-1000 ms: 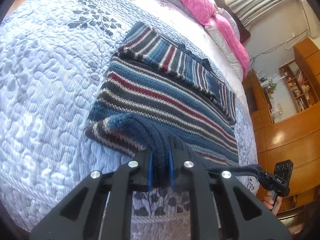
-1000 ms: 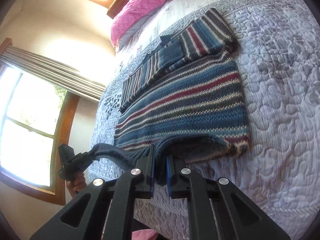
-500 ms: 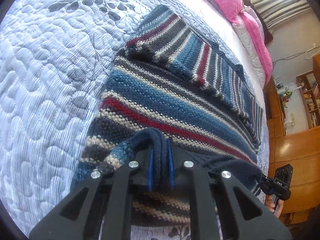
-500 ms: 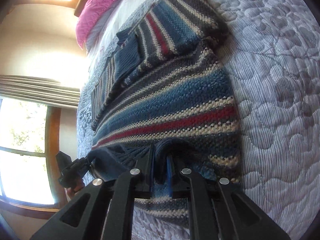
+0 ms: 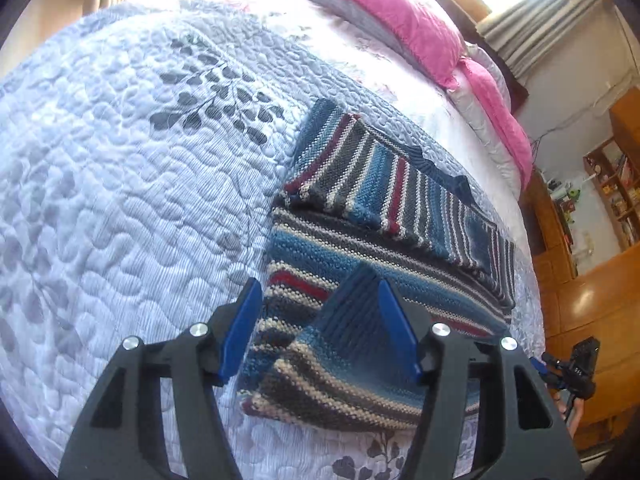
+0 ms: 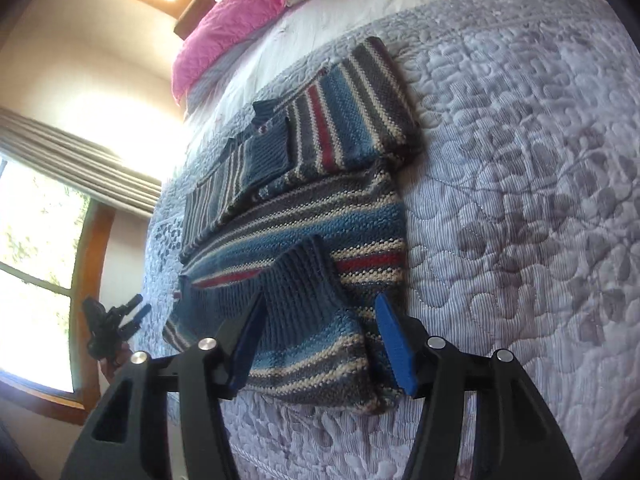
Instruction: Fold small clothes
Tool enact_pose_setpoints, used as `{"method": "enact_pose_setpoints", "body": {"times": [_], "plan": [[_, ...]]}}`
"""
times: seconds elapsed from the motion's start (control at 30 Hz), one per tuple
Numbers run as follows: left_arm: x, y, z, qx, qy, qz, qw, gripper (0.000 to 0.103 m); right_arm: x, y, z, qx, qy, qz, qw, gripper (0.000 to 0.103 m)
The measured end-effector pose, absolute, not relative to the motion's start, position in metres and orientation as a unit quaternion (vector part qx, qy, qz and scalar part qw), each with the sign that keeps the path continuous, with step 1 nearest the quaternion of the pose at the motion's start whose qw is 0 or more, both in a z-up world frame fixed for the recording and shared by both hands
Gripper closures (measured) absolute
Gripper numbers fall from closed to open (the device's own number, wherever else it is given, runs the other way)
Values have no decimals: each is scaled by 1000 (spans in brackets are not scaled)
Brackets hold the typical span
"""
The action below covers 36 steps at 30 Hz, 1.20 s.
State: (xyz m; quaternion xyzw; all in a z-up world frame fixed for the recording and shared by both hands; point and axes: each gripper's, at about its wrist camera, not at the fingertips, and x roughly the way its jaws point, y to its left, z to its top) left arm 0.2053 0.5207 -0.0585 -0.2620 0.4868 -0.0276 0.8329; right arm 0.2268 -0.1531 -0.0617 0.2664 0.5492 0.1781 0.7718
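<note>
Both tools have let go since half a second ago: they were pinching the ribbed hem of the striped sweater (image 5: 384, 248), and now the folded-up hem lies loose on the body of the knit. Left tool (image 5: 320, 320) is spread wide, blue pads (image 5: 240, 332) on either side of the raised hem peak, not squeezing it. Right tool (image 6: 318, 340) is the same deal, released, with the hem flap sitting between its fingers. Sweater lies flat on the quilted bedspread (image 5: 120, 200) straight ahead of both tools, sleeves folded across the far part. Pink pillows (image 5: 392, 12) sit way beyond it at the head of the bed.
</note>
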Motion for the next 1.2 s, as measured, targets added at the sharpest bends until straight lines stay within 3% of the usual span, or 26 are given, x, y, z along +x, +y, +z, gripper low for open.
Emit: {"method": "enact_pose_setpoints", "body": {"times": [0.33,0.63,0.67,0.73,0.8,1.2], "plan": [[257,463,-95,-108,547,-114,822,41,230,-99,-53,181,558,222,779,45],[277,445,-130,-90,580,-183,789,45,241,-103,-67,166,567,214,778,45],[275,444,-131,-85,577,-183,791,49,242,-102,-67,162,566,217,778,45],[270,445,-130,-89,575,-186,792,79,245,-97,-67,147,566,222,781,45],[266,445,-126,-108,571,-194,790,91,251,-90,-66,132,564,226,783,44],[254,439,-113,-103,551,-190,806,92,282,-64,-99,50,598,230,766,34]]}}
